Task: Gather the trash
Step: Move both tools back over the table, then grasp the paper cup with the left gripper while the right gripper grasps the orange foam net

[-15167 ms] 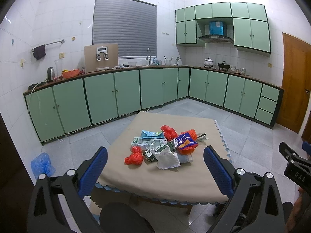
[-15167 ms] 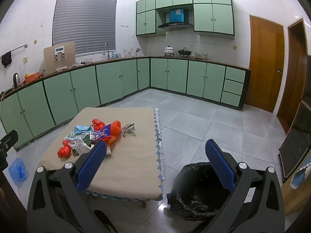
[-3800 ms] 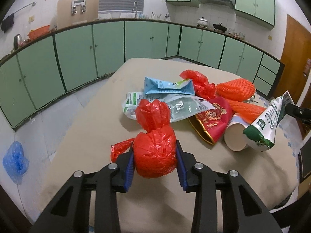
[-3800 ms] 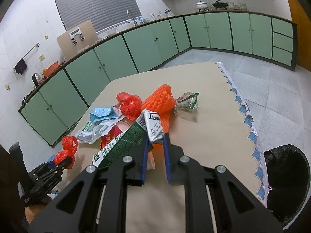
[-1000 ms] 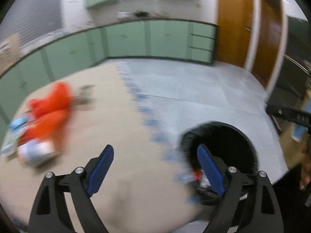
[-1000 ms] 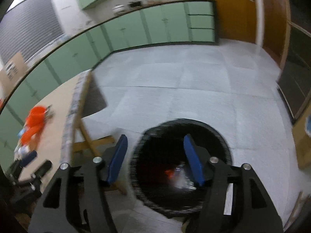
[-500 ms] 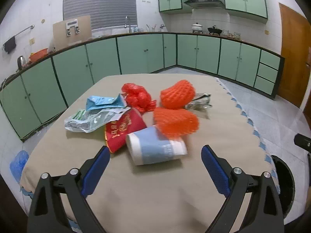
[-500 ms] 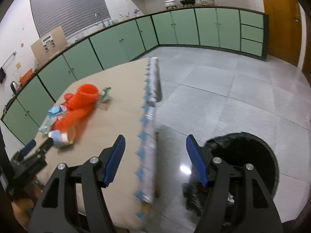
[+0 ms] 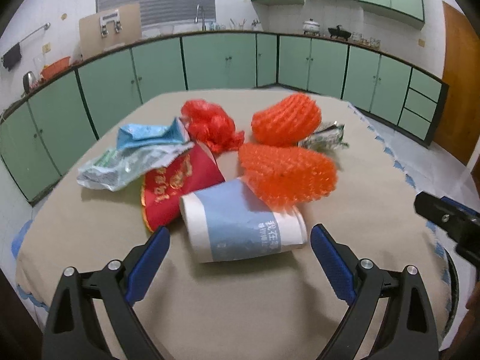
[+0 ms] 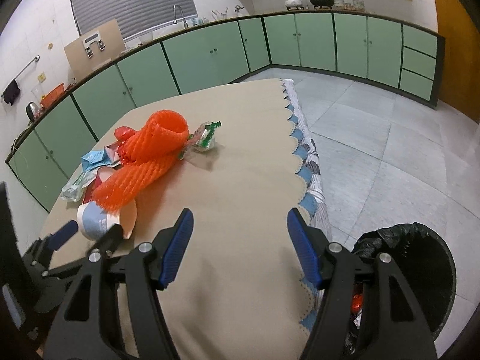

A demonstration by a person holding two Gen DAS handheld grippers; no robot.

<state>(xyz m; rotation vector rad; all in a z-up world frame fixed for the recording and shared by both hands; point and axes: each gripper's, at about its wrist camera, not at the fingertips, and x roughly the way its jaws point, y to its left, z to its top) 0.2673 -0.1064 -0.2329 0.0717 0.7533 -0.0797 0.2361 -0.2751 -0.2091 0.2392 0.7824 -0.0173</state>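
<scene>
The left gripper (image 9: 238, 250) was held wide open and empty, the right gripper (image 10: 238, 243) part-open and empty. Just ahead of the left gripper, a tipped paper cup (image 9: 240, 229), judged light and crushable, was best gripped gently across its sides.

Beige-clothed table (image 9: 240, 315) under paper cup (image 9: 240, 231), foam nets (image 9: 288, 174), wrappers (image 9: 129, 165).
</scene>
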